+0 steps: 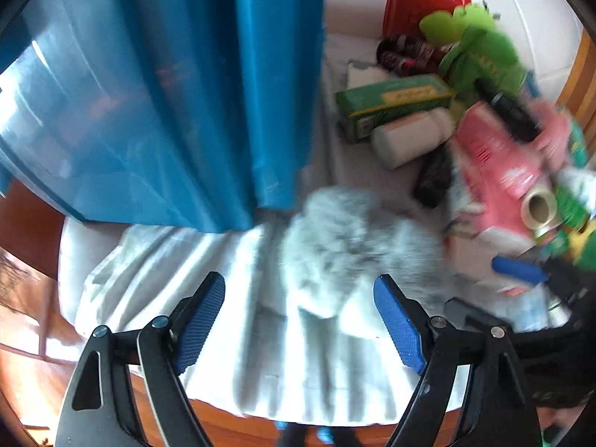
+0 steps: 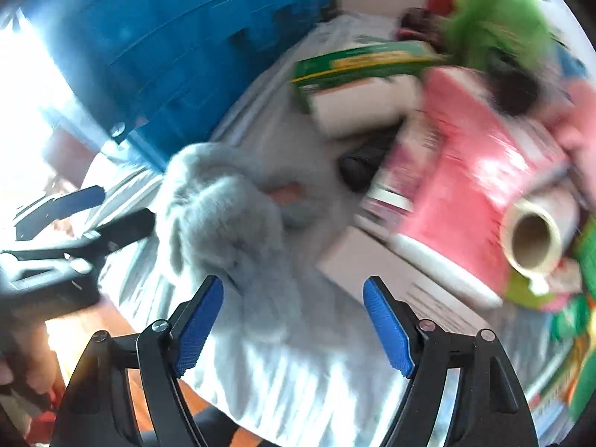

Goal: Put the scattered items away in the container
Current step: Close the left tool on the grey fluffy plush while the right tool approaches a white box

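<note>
Both grippers hang with jaws spread wide and nothing between them: the left gripper (image 1: 300,320) and the right gripper (image 2: 294,320) over the white cloth (image 1: 223,260). One grey furry item (image 1: 335,234) lies near the cloth's front edge. One blue container (image 1: 167,93) stands at its rear left. Towards the right edge are piled one green box (image 1: 395,104), one green plush toy (image 1: 476,52), one pink pack (image 1: 495,164) and one film roll (image 2: 532,238).

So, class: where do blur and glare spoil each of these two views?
Left wrist view: motion blur smears the grey fluffy toy and pink package; the blue container stays fairly crisp. Right wrist view: blur nearly everywhere, and white window glare washes out the left edge.
</note>
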`<state>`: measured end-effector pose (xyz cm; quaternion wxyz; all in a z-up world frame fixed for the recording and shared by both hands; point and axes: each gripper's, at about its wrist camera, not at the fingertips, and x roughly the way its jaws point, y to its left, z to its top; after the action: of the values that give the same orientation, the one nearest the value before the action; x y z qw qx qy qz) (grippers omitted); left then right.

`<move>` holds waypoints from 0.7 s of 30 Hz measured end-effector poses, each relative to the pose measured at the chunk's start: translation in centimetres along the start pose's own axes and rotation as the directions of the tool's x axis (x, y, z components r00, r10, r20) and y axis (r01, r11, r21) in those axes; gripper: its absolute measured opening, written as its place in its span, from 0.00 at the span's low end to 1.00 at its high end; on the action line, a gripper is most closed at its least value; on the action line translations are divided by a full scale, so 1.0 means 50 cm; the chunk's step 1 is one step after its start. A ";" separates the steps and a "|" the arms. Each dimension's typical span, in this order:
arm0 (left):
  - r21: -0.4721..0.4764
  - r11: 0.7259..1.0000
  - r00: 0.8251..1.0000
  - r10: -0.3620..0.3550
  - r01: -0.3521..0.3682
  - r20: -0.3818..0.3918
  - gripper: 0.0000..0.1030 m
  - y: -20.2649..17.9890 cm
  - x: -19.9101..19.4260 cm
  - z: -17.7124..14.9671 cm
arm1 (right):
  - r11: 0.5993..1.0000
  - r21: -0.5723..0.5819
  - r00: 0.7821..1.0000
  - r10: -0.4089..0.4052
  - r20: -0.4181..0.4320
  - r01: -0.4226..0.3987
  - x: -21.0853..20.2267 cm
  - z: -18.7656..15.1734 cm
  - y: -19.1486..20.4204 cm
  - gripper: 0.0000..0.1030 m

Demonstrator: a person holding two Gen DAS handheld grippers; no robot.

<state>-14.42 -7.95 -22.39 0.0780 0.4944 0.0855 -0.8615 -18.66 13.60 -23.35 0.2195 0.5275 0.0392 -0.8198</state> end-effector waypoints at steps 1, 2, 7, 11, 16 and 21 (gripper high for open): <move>-0.022 1.000 1.000 -0.021 0.021 -0.006 0.80 -0.011 0.004 0.006 | 1.000 0.025 1.000 -0.019 0.007 0.018 -0.009 -0.008 -0.019 0.78; -0.035 0.999 0.999 -0.032 0.032 -0.012 0.80 -0.022 0.008 0.008 | 0.998 0.046 0.999 -0.038 0.011 0.037 -0.016 -0.011 -0.033 0.80; -0.093 0.995 0.994 -0.036 0.026 -0.105 0.80 -0.078 0.084 0.004 | 0.984 0.134 0.993 -0.116 0.002 0.115 -0.037 -0.041 -0.114 0.84; 0.009 0.994 0.989 0.111 -0.111 -0.097 0.80 -0.116 0.135 -0.005 | 0.975 0.174 0.991 -0.134 -0.012 0.135 -0.033 -0.058 -0.148 0.91; 0.134 0.975 0.975 0.194 -0.178 -0.112 0.80 -0.115 0.158 -0.022 | 0.981 0.106 0.987 -0.159 -0.026 0.161 0.002 -0.058 -0.140 0.99; 0.059 0.998 0.987 0.048 -0.039 -0.154 0.58 -0.043 0.144 -0.045 | 0.980 0.013 0.980 -0.197 -0.001 0.197 0.044 -0.042 -0.116 0.99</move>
<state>-16.58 -5.72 -29.60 0.0762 0.5638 0.0566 -0.8204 -19.97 18.74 -27.17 0.1339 0.5224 0.0856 -0.8378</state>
